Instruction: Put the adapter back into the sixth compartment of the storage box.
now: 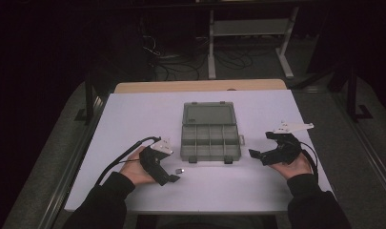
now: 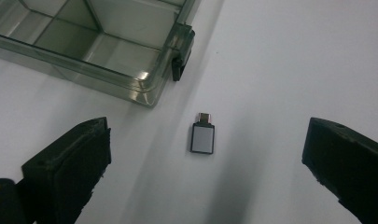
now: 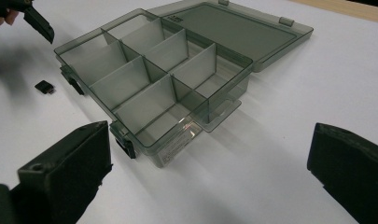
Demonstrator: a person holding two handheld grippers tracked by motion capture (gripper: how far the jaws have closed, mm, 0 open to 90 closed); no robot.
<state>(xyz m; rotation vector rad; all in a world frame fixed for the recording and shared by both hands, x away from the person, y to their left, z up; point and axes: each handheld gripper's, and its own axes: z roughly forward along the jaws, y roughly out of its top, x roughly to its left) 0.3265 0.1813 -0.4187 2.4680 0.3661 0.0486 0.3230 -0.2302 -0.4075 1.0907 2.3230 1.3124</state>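
The left gripper (image 1: 174, 178) is sitting in the person's left hand (image 1: 136, 167) low over the table (image 1: 133, 114), just off the near left corner of the box (image 1: 210, 136). Its jaws are standing wide apart, gripping nothing. In the left gripper view the small adapter (image 2: 202, 137) is lying flat on the white surface between the two black jaws, touching neither, its plug end pointing toward the box corner and the dark latch (image 2: 179, 65) there. From above, the adapter (image 1: 179, 170) is lying just in front of the box's near left corner, apart from it.

The right gripper (image 1: 259, 145) is being held in the right hand (image 1: 293, 167) off the right side of the box, its jaws turned toward it. They too are spread wide with nothing between them. A grey three-cornered plate (image 1: 291, 127) is riding on top of it, and a cable (image 1: 313, 160) is looping by the wrist.

The box (image 3: 154, 88) is lying open in the middle of the table, smoky and see-through, its dividers marking out eight compartments, all looking bare. Its lid (image 3: 233, 32) is folded back flat on the far side. In the right gripper view the adapter (image 3: 45, 87) is showing as a dark speck beyond the box's far corner, with the other gripper's jaw tip (image 3: 37, 21) hanging above it.

Beyond the table, a wooden edge (image 1: 200, 86) is showing behind the box, and cables (image 1: 181, 62) are trailing across the dark floor.
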